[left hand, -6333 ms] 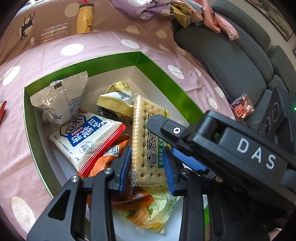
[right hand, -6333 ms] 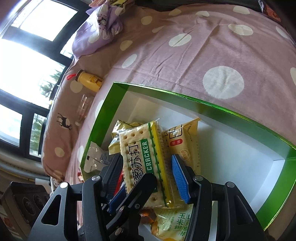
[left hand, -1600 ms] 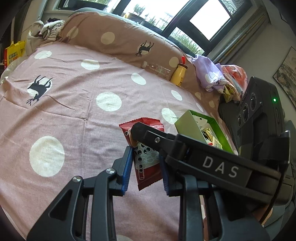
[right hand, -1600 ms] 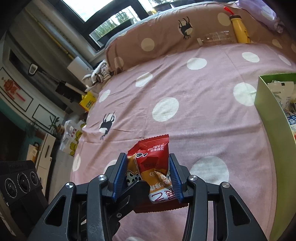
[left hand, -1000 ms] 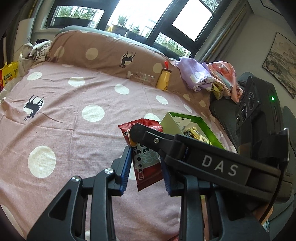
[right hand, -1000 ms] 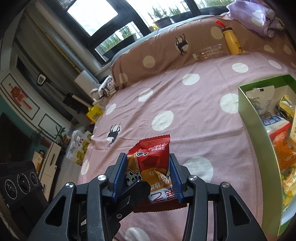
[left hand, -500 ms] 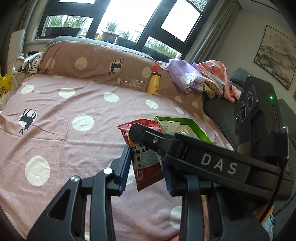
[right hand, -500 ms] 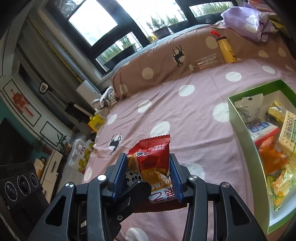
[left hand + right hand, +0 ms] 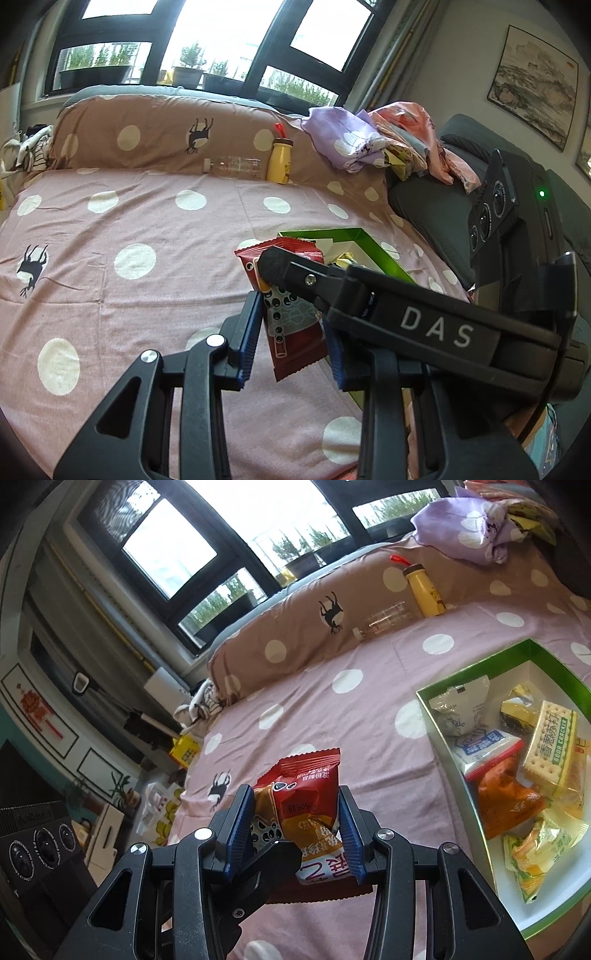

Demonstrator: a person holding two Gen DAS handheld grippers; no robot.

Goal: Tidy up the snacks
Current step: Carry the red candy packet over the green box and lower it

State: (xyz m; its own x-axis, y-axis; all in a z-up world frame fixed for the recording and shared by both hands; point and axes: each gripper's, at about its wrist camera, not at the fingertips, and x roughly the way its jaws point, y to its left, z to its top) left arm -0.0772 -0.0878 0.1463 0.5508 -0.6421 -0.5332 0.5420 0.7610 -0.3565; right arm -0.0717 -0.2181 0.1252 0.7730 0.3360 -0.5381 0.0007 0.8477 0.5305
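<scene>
Between the blue pads of my right gripper [image 9: 295,834] sits a red snack packet [image 9: 306,805], clamped across its puffy middle and standing roughly upright, crimped top edge up. My left gripper [image 9: 291,336] holds a second red packet [image 9: 291,321] the same way, its long axis running up and away from the jaws, lifted clear of the bed. Both wrappers are glossy, crinkly film, soft enough to dent under the pads.

To the right of both packets lies the green box [image 9: 476,661], white inside, open at the top and part full of other packets and a flat cracker pack [image 9: 550,742]. My right hand looks nearer to it, so I judge that packet goes in first, moving right and down over the rim. Around everything spreads the pink spotted bedsheet [image 9: 369,738], soft and wrinkled, so the box may tip if I nudge it.
</scene>
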